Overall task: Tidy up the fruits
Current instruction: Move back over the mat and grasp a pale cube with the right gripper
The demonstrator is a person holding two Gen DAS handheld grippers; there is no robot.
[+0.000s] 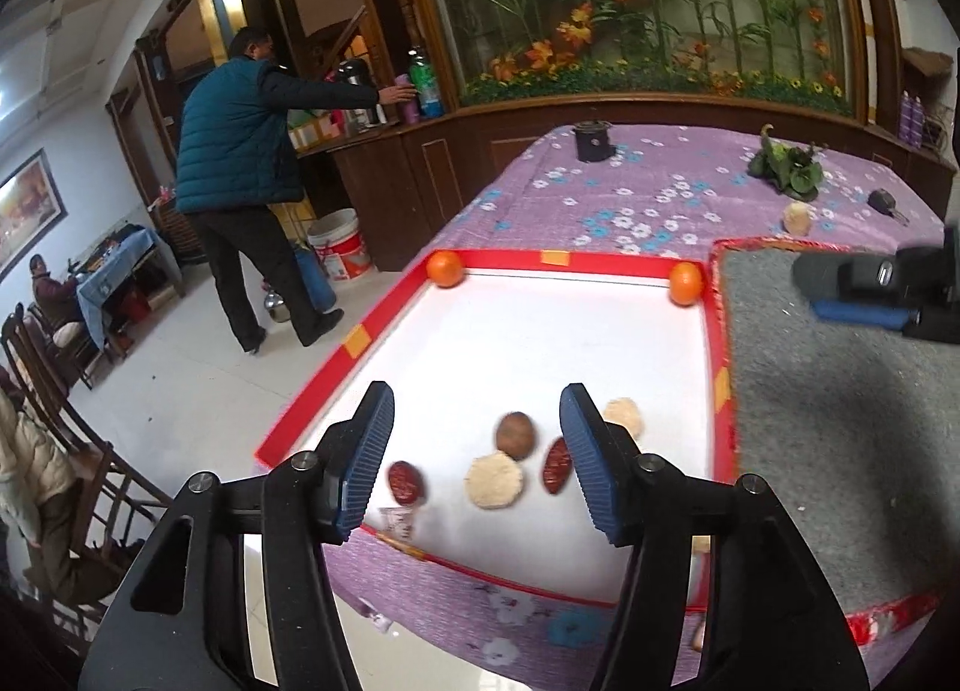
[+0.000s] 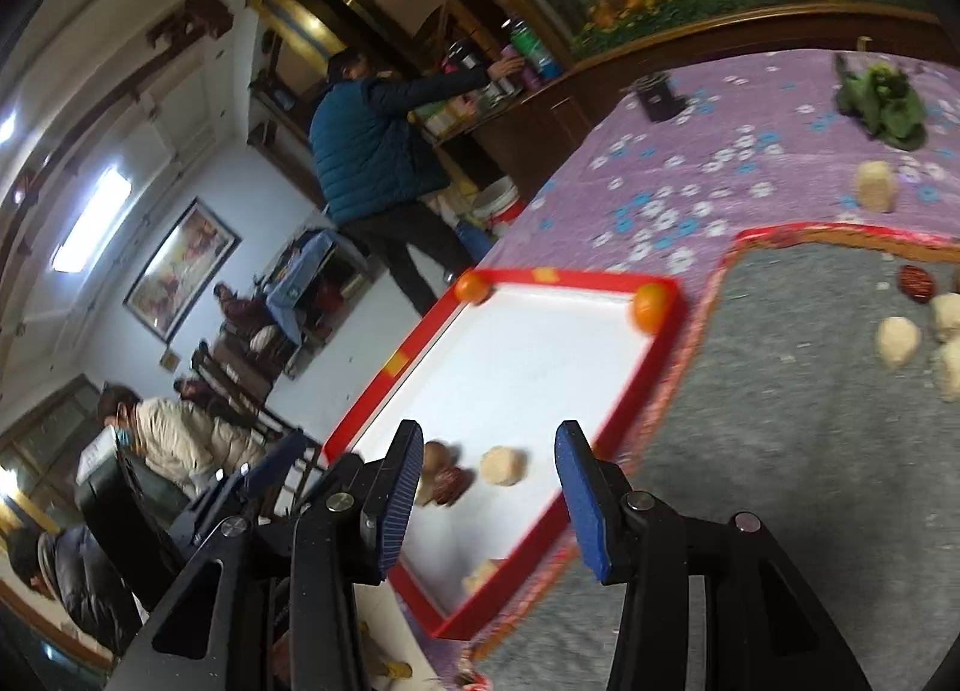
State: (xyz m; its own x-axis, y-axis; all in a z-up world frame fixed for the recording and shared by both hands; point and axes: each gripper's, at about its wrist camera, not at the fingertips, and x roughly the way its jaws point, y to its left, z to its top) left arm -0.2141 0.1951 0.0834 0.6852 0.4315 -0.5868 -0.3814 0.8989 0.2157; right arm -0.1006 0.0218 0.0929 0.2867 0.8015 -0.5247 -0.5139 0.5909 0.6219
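both my grippers hang spread and empty over the red-rimmed tray (image 1: 384,312): left gripper (image 1: 477,463) above the brown fruit (image 1: 515,434), right gripper (image 2: 486,496) nearer the grey mat (image 2: 810,451). best lower squarely before pinching.

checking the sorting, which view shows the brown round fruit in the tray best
The left wrist view: the brown round fruit lies unobstructed between the open fingers, on the white floor of the tray. In the right wrist view it is blurred and partly hidden behind a gripper finger.
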